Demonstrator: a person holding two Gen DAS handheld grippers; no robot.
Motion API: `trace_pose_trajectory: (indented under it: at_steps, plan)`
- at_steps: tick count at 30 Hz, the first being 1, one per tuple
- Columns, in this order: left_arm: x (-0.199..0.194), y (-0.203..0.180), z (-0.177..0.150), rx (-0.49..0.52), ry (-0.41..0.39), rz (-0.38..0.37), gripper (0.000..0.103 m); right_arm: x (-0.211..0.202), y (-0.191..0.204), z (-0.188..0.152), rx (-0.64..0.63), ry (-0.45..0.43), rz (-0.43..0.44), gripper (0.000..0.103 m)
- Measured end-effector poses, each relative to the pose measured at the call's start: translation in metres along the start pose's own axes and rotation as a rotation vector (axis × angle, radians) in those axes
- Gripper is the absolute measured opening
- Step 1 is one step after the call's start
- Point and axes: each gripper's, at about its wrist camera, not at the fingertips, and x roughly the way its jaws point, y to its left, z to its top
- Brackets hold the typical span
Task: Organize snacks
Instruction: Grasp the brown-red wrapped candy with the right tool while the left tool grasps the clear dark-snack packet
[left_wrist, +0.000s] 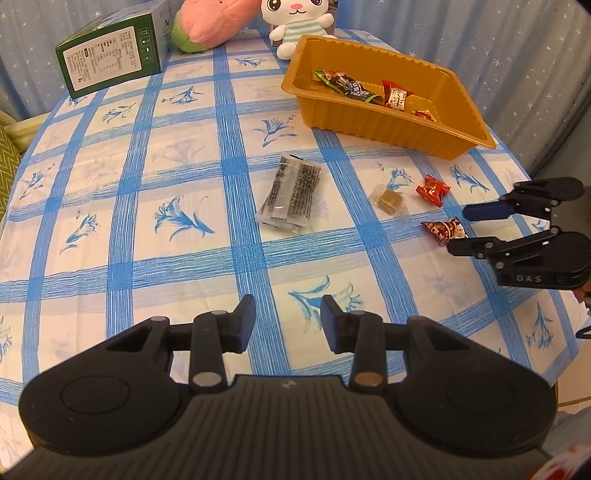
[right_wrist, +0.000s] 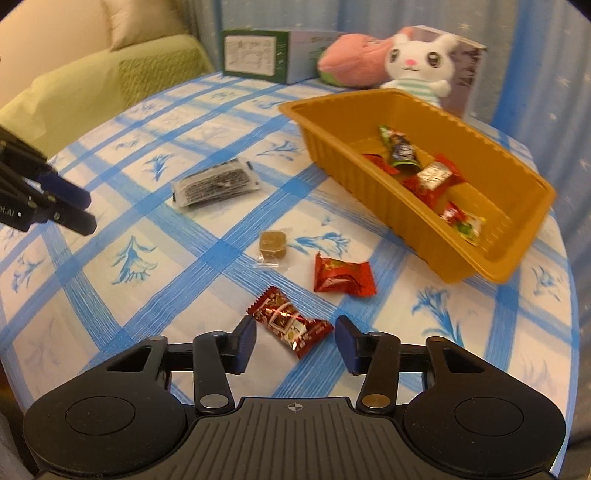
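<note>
Covering the table is a blue-checked cloth (left_wrist: 184, 155), with a green box (left_wrist: 110, 62) at eleven o'clock and a white rabbit toy (left_wrist: 295, 26) at twelve in the left wrist view. The brown tray (left_wrist: 391, 129) sits at one o'clock, holding several wrapped sweets. Near the centre lies a clear packet (left_wrist: 291, 195). The left gripper (left_wrist: 288, 321) hangs over bare cloth, jaws apart and holding nothing. The right gripper (right_wrist: 295, 334) has its jaws apart around a red sweet (right_wrist: 290, 321), pads not pressing it. A second red sweet (right_wrist: 343, 278) lies just beyond, a brown cube sweet (right_wrist: 272, 243) at eleven o'clock of it.
</note>
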Motion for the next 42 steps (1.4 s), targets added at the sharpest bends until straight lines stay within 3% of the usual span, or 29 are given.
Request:
trace_pose_trajectory:
  at_steps: [10, 22, 34, 42]
  plan:
    - [0.001, 0.000, 0.005, -0.016, -0.002, 0.014, 0.035, 0.020, 0.001, 0.011, -0.063, 0.041, 0.069, 0.034]
    - [0.006, 0.002, 0.010, -0.013, -0.011, 0.024, 0.035, 0.019, 0.006, 0.011, -0.033, 0.032, 0.066, 0.021]
    - [0.022, 0.001, 0.032, 0.076, -0.057, 0.018, 0.037, -0.034, -0.015, 0.004, 0.221, -0.081, 0.000, 0.021]
    - [0.047, -0.006, 0.057, 0.180, -0.070, 0.003, 0.046, -0.070, -0.040, -0.014, 0.375, -0.127, -0.090, 0.021]
